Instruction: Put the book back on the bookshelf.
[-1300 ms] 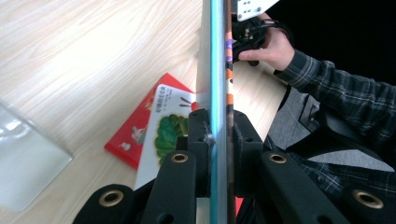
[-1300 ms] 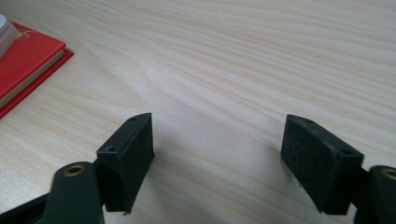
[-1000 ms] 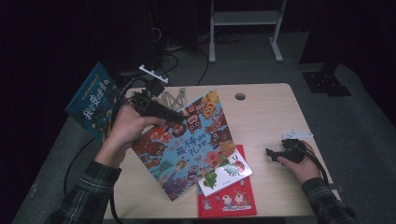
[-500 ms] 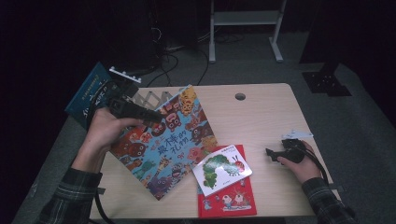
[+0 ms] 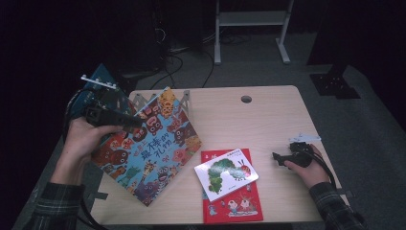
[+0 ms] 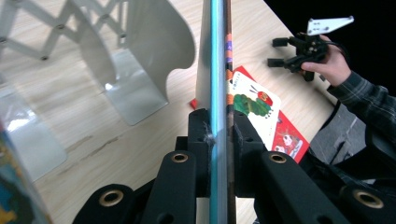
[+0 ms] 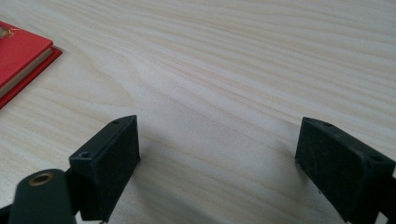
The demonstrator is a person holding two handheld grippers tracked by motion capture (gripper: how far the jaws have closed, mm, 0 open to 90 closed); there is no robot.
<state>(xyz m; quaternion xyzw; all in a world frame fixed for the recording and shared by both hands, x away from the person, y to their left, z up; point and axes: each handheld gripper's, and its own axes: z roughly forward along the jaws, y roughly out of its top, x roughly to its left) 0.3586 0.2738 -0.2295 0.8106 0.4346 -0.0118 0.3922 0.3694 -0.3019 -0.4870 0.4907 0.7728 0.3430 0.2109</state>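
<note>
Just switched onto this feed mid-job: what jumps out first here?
The big colourful picture book, clamped at its edge by the left gripper and held tilted over the left side of the table, beside the white metal book rack. Two smaller books lie flat at the front middle, a white caterpillar book on a red book. The right gripper rests open on bare wood at the right edge.
</note>
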